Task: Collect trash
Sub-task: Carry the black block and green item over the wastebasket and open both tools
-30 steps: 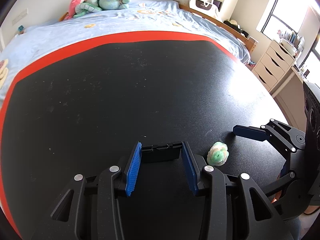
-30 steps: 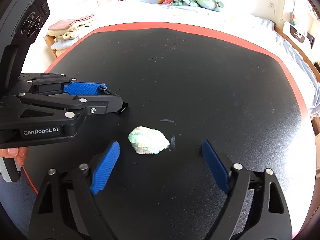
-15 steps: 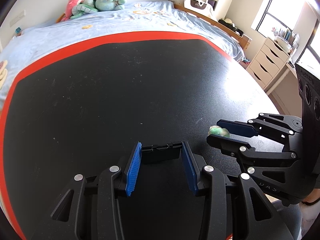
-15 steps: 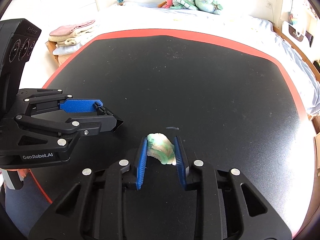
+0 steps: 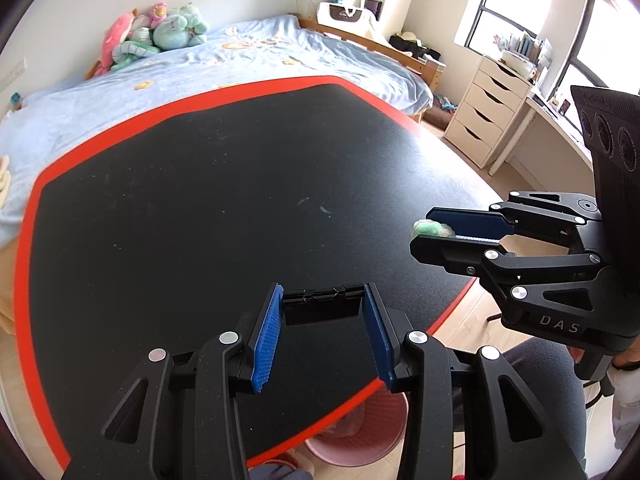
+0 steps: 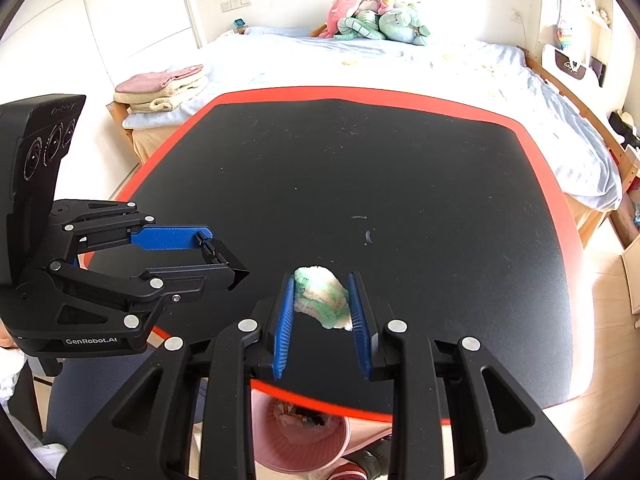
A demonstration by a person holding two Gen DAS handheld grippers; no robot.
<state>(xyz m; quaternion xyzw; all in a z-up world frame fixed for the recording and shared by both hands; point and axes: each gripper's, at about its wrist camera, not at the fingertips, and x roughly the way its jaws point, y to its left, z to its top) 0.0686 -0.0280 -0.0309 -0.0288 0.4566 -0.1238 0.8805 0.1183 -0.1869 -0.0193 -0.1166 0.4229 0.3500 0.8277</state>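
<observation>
A crumpled green-and-white paper wad (image 6: 320, 296) sits pinched between the blue pads of my right gripper (image 6: 320, 280), held clear above the black table (image 6: 400, 168) near its front edge. In the left wrist view the same wad (image 5: 430, 227) peeks out at the tips of the right gripper (image 5: 422, 230). My left gripper (image 5: 322, 289) is shut on a small black box-like piece (image 5: 320, 306), and hovers to the left of the right one (image 6: 224, 256). Under the table's front edge stands a pink bin (image 6: 300, 440) with scraps inside.
The table has a red border (image 5: 120, 126) and faint smears (image 6: 366, 236) on its top. A bed with blue sheets (image 6: 400, 64) and plush toys lies behind it. White drawers (image 5: 480, 120) stand at the right. The pink bin (image 5: 352, 440) and a person's trouser leg (image 5: 552, 380) are below the edge.
My right gripper closed on the wad and lifted it off the table. Both grippers rose and drew back toward the front edge, bringing the pink bin into view.
</observation>
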